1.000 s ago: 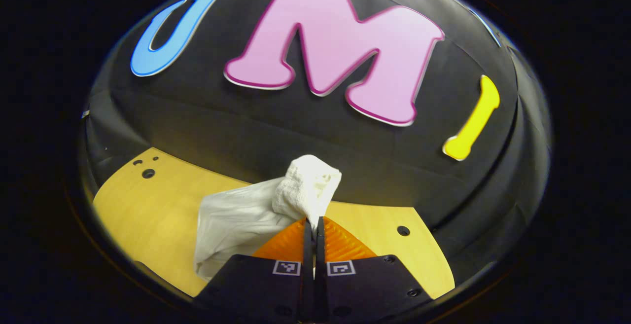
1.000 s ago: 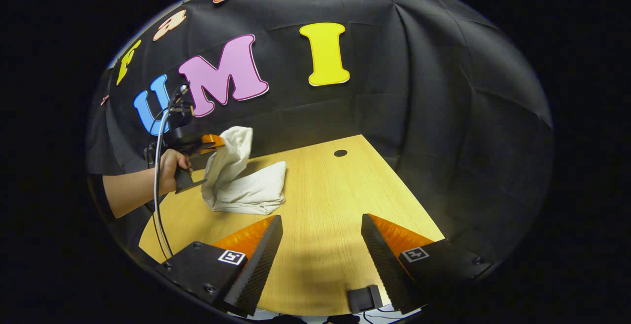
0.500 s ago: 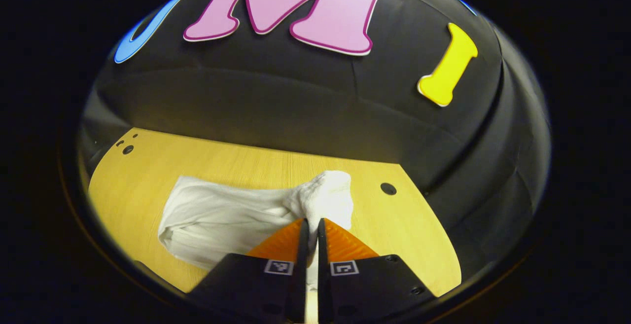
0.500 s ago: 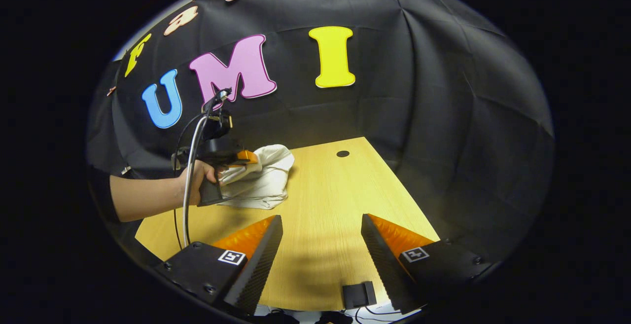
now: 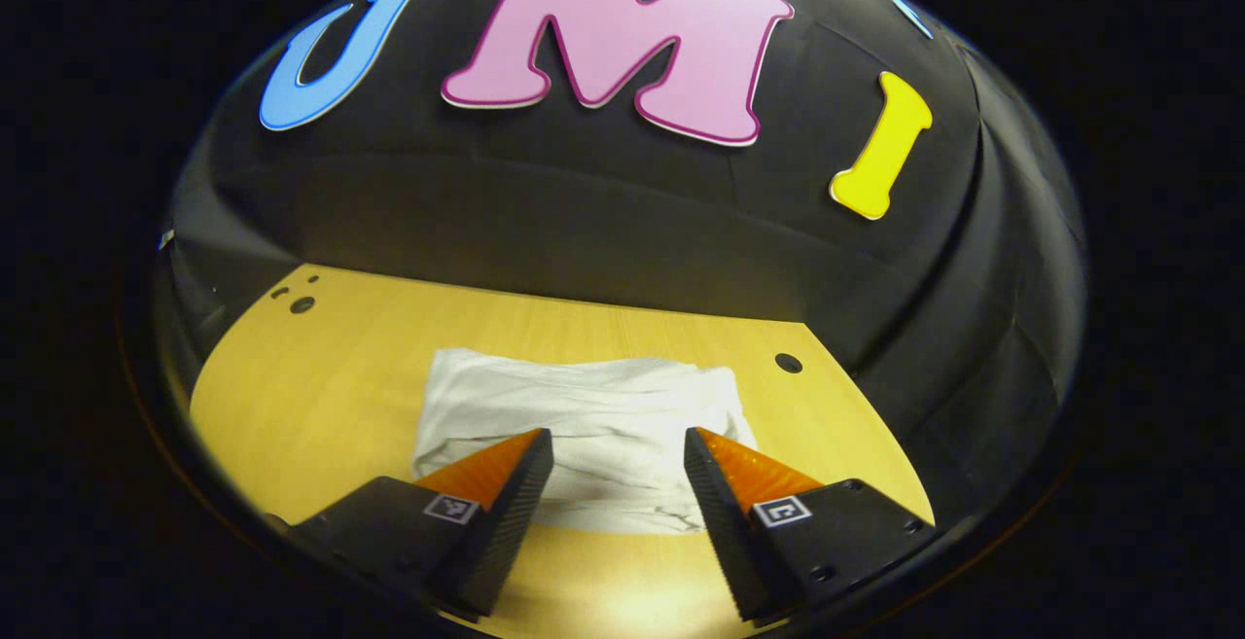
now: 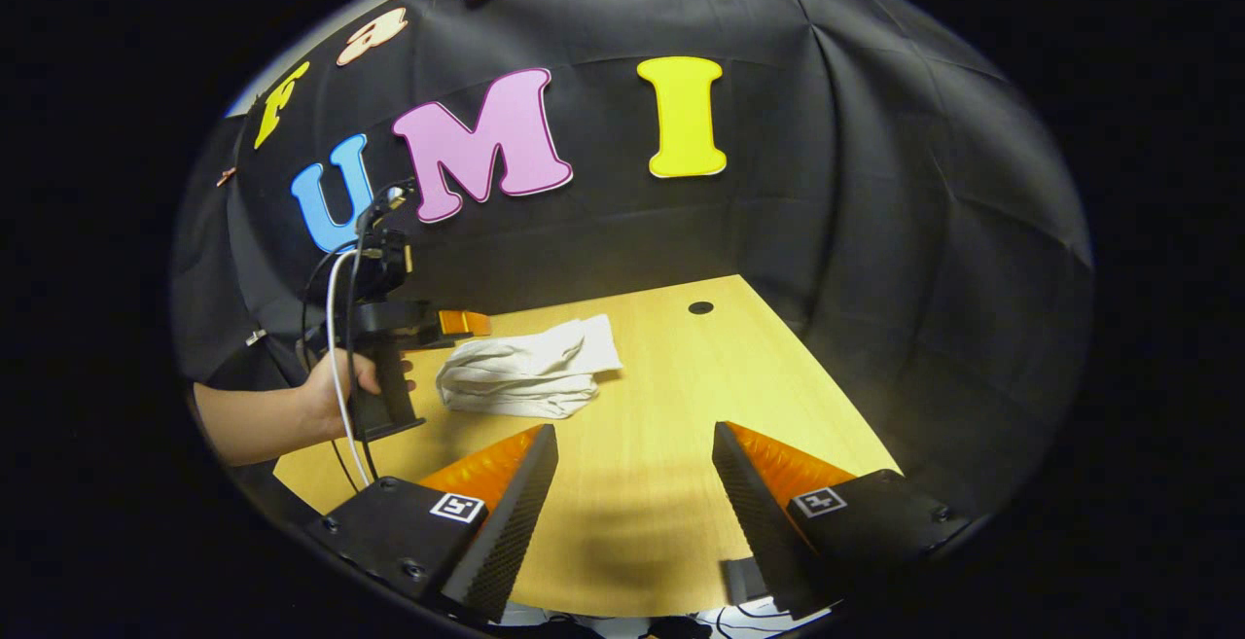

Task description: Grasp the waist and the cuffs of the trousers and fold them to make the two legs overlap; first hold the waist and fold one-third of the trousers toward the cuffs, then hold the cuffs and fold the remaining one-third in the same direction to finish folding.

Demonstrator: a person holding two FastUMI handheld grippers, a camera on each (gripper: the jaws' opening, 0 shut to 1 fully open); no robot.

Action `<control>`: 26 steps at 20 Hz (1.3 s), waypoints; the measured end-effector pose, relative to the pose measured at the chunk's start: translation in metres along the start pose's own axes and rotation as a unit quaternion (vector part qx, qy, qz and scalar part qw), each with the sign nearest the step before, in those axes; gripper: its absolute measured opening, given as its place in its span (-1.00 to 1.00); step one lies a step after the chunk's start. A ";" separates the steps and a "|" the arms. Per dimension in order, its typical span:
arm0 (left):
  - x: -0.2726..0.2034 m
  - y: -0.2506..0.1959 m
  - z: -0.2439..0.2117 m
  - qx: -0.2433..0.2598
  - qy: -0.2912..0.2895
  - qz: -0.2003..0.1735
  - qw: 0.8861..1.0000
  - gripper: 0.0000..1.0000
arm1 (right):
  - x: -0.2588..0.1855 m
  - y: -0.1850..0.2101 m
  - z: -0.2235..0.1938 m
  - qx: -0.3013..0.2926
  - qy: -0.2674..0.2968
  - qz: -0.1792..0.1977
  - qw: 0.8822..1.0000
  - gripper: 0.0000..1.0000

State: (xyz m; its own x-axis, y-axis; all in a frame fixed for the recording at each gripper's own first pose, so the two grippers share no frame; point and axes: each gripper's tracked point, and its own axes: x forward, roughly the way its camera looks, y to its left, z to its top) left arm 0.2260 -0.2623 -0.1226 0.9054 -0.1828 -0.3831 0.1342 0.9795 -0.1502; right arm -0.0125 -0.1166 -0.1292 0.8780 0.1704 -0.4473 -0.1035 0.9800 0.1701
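Folded trousers (image 5: pixel 584 425) on table (image 5: pixel 321 386); left gripper (image 5: pixel 619 444) spread.

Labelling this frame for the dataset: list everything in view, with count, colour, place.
trousers: 1, white, folded into a compact bundle, lying flat on the table's left half in the right gripper view.
table: 1, light wood top, with round dark holes near its far edge.
cable: 1, white, hanging from the left tongs' handle.
left tongs: 1, open, fingers apart just short of the trousers, touching nothing.
right tongs: 1, open, over bare table, holding nothing.
hand: 1, gripping the left tongs' handle, forearm bare.
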 end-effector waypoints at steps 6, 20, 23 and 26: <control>-0.084 0.058 0.056 0.036 -0.096 0.023 0.994 0.92 | 0.005 0.034 0.009 -0.008 -0.015 0.004 1.000 0.97; -0.233 0.136 0.034 0.043 -0.160 0.039 0.985 0.92 | 0.010 0.084 0.015 -0.003 -0.024 -0.025 0.999 0.96; -0.244 0.161 0.009 0.039 -0.136 0.040 0.989 0.92 | 0.009 0.098 -0.002 0.003 -0.014 -0.035 0.999 0.96; -0.249 0.190 -0.011 0.034 -0.117 0.059 0.991 0.92 | 0.008 0.107 -0.016 -0.005 -0.004 -0.035 0.999 0.97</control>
State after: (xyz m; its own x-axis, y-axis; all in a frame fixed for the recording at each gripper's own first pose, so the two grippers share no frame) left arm 0.0220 -0.0312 -0.0656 0.9839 -0.0505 -0.1716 0.0419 0.9977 -0.0530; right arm -0.0241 -0.0083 -0.1289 0.8874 0.0997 -0.4501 -0.0455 0.9905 0.1299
